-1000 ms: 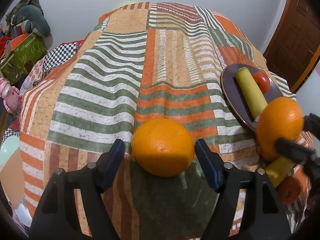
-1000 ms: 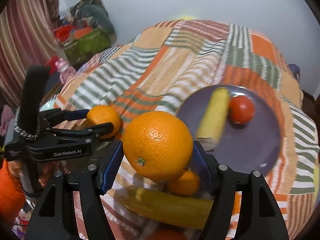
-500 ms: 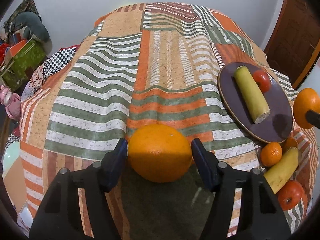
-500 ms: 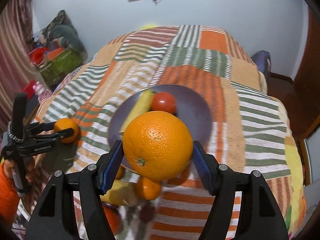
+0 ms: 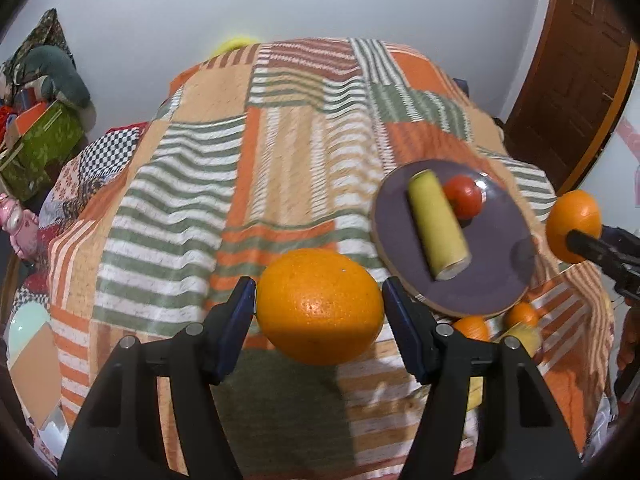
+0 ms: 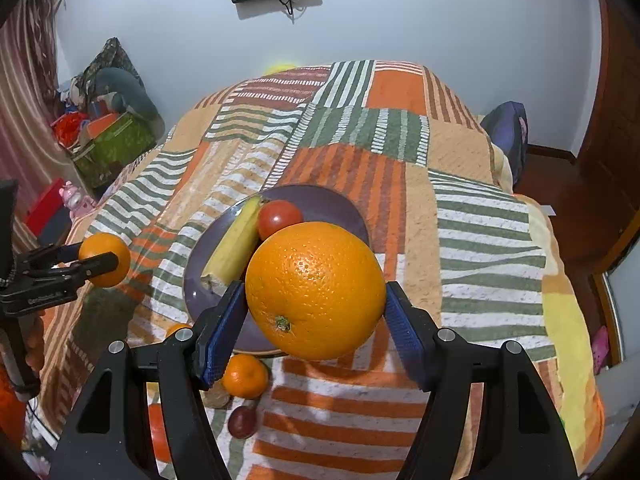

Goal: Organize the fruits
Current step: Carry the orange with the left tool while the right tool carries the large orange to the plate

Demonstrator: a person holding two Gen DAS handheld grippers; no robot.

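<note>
Two oranges were held aloft, one in each claw: the left claw clenched an orange between its blue pads, and the right claw gripped a second orange the same way, presumably to carry both to the plate. Below, loose on the patchwork bedspread, lay a small tangerine and a dark round fruit, not yet gathered. Beyond them the purple plate already held a banana touching a tomato, likely the collecting spot.
</note>
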